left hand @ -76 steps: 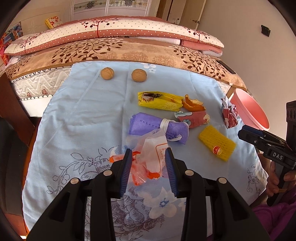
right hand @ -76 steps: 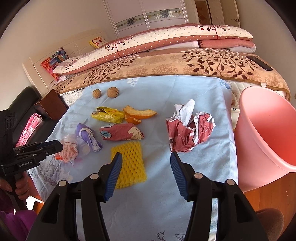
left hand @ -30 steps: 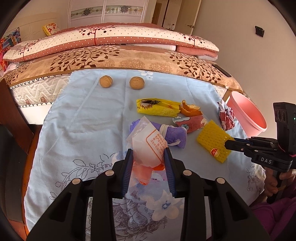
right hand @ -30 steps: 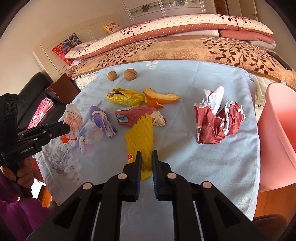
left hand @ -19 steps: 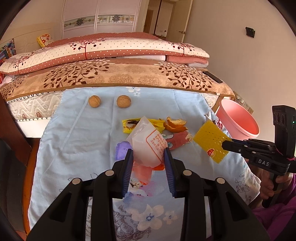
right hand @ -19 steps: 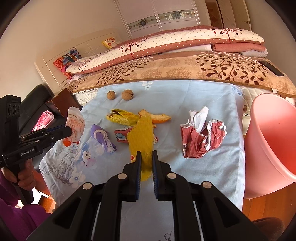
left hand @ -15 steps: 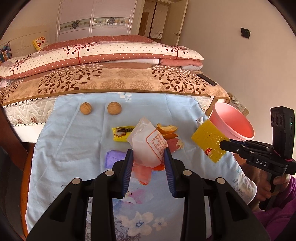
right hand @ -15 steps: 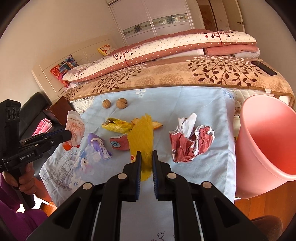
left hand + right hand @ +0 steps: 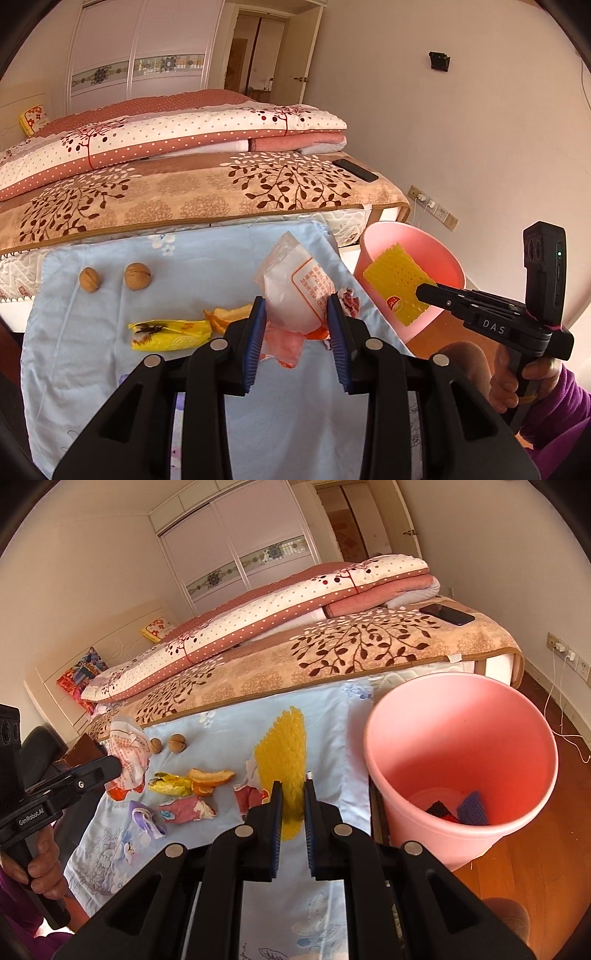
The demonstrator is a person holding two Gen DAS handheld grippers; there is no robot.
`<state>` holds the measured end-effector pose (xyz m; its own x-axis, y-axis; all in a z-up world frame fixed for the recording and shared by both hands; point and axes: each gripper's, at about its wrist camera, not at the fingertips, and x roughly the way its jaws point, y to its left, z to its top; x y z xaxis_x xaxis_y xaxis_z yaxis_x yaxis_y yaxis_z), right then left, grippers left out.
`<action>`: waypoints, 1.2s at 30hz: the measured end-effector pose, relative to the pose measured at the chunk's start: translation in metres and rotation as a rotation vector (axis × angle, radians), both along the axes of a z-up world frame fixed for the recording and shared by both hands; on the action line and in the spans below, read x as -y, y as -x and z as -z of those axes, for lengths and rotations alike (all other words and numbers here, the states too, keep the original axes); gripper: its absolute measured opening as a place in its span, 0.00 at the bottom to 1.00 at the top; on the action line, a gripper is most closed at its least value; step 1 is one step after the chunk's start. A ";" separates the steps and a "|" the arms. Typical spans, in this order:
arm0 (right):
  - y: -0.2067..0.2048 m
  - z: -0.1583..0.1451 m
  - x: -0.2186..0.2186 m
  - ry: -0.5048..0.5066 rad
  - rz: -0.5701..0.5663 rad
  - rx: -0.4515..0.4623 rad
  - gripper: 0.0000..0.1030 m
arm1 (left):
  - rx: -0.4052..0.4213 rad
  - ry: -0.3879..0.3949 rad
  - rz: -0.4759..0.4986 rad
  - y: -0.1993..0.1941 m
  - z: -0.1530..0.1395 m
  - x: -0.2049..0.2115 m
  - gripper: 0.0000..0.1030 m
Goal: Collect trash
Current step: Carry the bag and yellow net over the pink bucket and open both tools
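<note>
My left gripper (image 9: 297,306) is shut on a clear plastic bag (image 9: 295,291) with red print and holds it above the blue cloth (image 9: 207,266). The bag also shows in the right wrist view (image 9: 127,749). My right gripper (image 9: 292,794) is shut on a yellow foam net (image 9: 282,760), held up near the pink bin (image 9: 461,746); in the left wrist view the net (image 9: 397,282) is in front of the bin (image 9: 447,258). On the cloth lie a yellow wrapper (image 9: 170,334), orange peel (image 9: 210,777), a pink wrapper (image 9: 186,809), a purple wrapper (image 9: 146,821) and a red crumpled wrapper (image 9: 249,795).
Two walnuts (image 9: 114,277) lie at the far left of the cloth. The bin holds dark and purple scraps (image 9: 461,806). A bed with folded quilts (image 9: 166,147) and a black phone (image 9: 447,614) stands behind. Wooden floor (image 9: 535,867) lies around the bin.
Both grippers have swung right toward the pink bin with their loads. The foam net is now in front of the bin's mouth; the bag stays in the left gripper.
</note>
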<state>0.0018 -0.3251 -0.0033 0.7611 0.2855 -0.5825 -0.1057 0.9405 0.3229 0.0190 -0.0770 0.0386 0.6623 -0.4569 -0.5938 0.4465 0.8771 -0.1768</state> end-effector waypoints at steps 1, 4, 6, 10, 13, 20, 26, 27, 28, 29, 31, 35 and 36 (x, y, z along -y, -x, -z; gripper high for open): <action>0.001 -0.001 0.006 0.002 0.022 0.003 0.10 | 0.006 0.002 0.013 -0.001 -0.001 0.008 0.33; 0.003 -0.001 0.027 -0.007 0.084 0.006 0.10 | 0.016 0.014 0.053 -0.007 -0.005 0.029 0.33; 0.004 0.000 0.039 -0.012 0.128 0.007 0.10 | 0.022 0.018 0.077 -0.011 -0.007 0.043 0.33; 0.007 0.000 0.062 -0.022 0.200 0.014 0.10 | 0.021 0.021 0.123 -0.020 -0.008 0.073 0.33; 0.008 0.001 0.075 -0.007 0.251 0.017 0.10 | 0.016 0.023 0.151 -0.024 -0.007 0.094 0.33; 0.014 0.010 0.099 -0.011 0.336 0.008 0.10 | -0.021 0.021 0.222 -0.038 0.006 0.147 0.33; 0.015 0.016 0.117 -0.029 0.388 -0.001 0.10 | -0.044 -0.002 0.261 -0.046 0.022 0.184 0.33; 0.015 0.017 0.118 -0.026 0.395 -0.001 0.10 | -0.049 -0.009 0.264 -0.047 0.025 0.190 0.33; 0.015 0.017 0.120 -0.021 0.403 -0.001 0.10 | -0.055 -0.014 0.268 -0.049 0.028 0.194 0.33; 0.015 0.018 0.122 -0.018 0.409 -0.002 0.10 | -0.060 -0.019 0.270 -0.050 0.030 0.198 0.33; 0.016 0.021 0.125 -0.018 0.419 -0.003 0.10 | -0.065 -0.031 0.270 -0.053 0.035 0.206 0.33; 0.014 0.026 0.131 -0.028 0.428 -0.013 0.10 | -0.065 -0.053 0.269 -0.057 0.042 0.216 0.33; 0.015 0.027 0.131 -0.028 0.430 -0.014 0.10 | -0.069 -0.051 0.269 -0.059 0.044 0.217 0.33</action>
<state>-0.0128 -0.4564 -0.0298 0.8064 -0.0404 -0.5900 0.2989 0.8887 0.3477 0.0779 -0.2943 -0.0049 0.4784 -0.5790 -0.6602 0.6528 0.7373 -0.1736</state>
